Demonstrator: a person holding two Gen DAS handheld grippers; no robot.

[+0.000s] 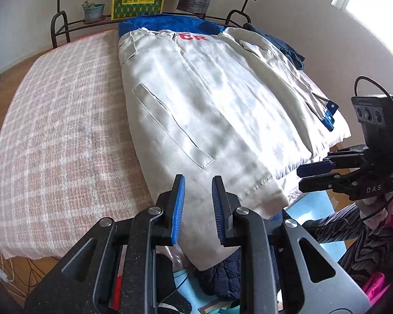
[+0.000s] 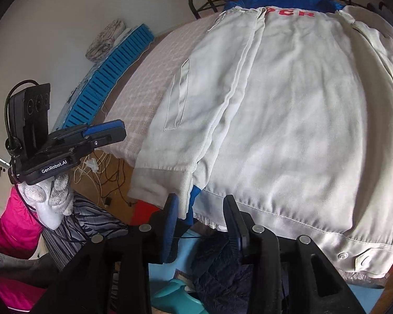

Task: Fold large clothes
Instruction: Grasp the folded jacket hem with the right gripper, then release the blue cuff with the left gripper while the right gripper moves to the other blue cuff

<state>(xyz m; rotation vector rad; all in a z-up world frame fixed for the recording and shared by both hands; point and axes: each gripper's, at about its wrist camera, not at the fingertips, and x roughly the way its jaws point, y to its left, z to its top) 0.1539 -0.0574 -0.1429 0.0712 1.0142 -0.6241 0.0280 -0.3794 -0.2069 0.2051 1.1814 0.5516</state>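
I am looking down over a white jacket (image 1: 217, 104) that is lying spread flat on the bed (image 1: 60, 120), collar at the far end by the rack, hem hanging toward me over the near edge. Both side panels are already lying folded inward over the back.

My left hand-held gripper (image 1: 197, 204) is hovering over the hem with its jaws narrowly parted; from the right wrist view they look empty, pinching no cloth. My right hand-held gripper (image 2: 200, 222) is sitting just off the hem, jaws moderately apart and nothing between them.

The jacket seems to me soft and floppy, fairly thick, with some weight, and its smooth cloth is likely to be sliding on itself. The ribbed hem band (image 2: 288, 219) looks like the firmest place to be gripping, so I am judging that taking both hem corners through all layers will be keeping the folded panels from slipping open.
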